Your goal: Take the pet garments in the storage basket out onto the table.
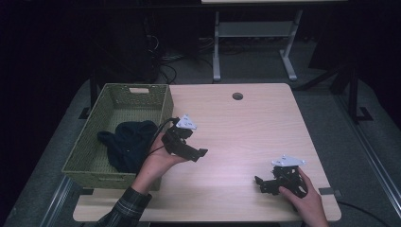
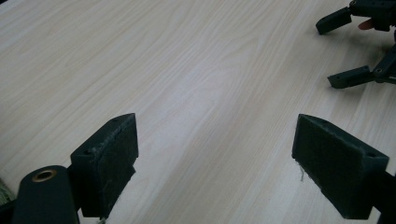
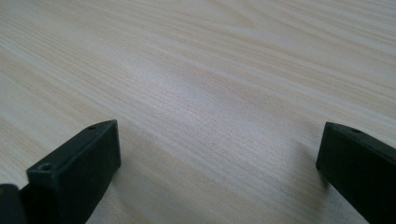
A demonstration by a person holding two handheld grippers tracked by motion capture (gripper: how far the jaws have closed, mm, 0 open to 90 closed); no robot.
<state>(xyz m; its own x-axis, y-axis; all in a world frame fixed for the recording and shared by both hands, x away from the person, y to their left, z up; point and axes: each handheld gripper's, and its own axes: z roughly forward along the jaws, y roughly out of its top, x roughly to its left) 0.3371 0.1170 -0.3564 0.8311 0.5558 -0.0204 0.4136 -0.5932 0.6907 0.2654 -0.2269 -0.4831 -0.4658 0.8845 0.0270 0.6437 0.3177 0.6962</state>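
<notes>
Black left tongs and right tongs gape wide, empty, over table.

The scene holds one wooden table, one green woven basket standing at its left edge, one dark garment bundled inside that basket, and two hand-held grippers: the left gripper and the right gripper.

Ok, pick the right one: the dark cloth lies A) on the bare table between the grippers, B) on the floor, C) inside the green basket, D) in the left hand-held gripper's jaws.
C: the dark cloth sits inside the green basket at the table's left, and the left hand-held gripper beside it has its jaws wide apart with nothing between them.
</notes>
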